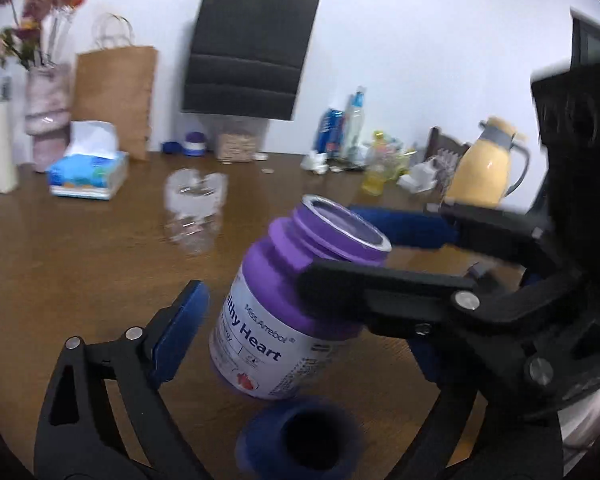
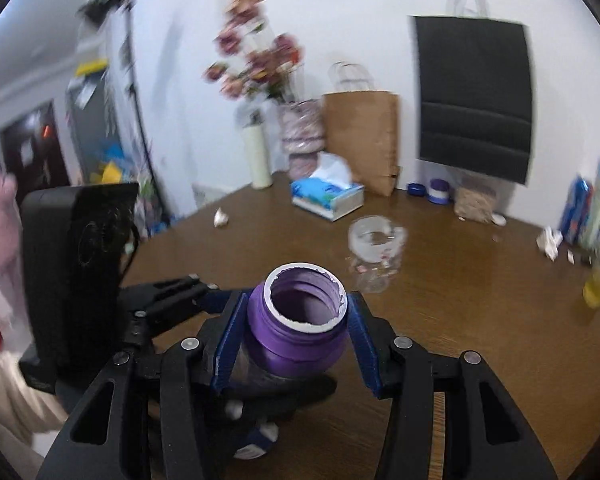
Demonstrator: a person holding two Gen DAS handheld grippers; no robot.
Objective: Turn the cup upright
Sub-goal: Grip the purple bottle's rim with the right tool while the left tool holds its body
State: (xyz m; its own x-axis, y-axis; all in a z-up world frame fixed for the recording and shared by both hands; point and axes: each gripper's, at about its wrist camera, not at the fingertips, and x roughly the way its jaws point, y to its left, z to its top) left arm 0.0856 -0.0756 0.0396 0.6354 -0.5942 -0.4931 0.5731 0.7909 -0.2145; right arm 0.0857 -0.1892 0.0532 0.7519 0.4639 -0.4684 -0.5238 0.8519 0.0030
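The cup is an open purple bottle (image 1: pixel 276 300) with a white "Heart" label and no lid. It tilts with its mouth up and to the right. My right gripper (image 2: pixel 296 332) is shut on the purple bottle (image 2: pixel 300 340) at its neck, one blue pad on each side. In the left wrist view the right gripper (image 1: pixel 340 248) reaches in from the right. My left gripper (image 1: pixel 300 344) stands open around the lower body; its left pad (image 1: pixel 180 332) sits just off the label. Its other finger is mostly hidden behind the right gripper.
A clear plastic jar (image 1: pixel 194 216) stands on the brown table (image 1: pixel 80 280) behind the bottle. A blurred dark blue hollow round object (image 1: pixel 300 436) sits at the bottom edge. A tissue box (image 1: pixel 88 172), paper bags, a vase and a yellow jug (image 1: pixel 484 168) line the back.
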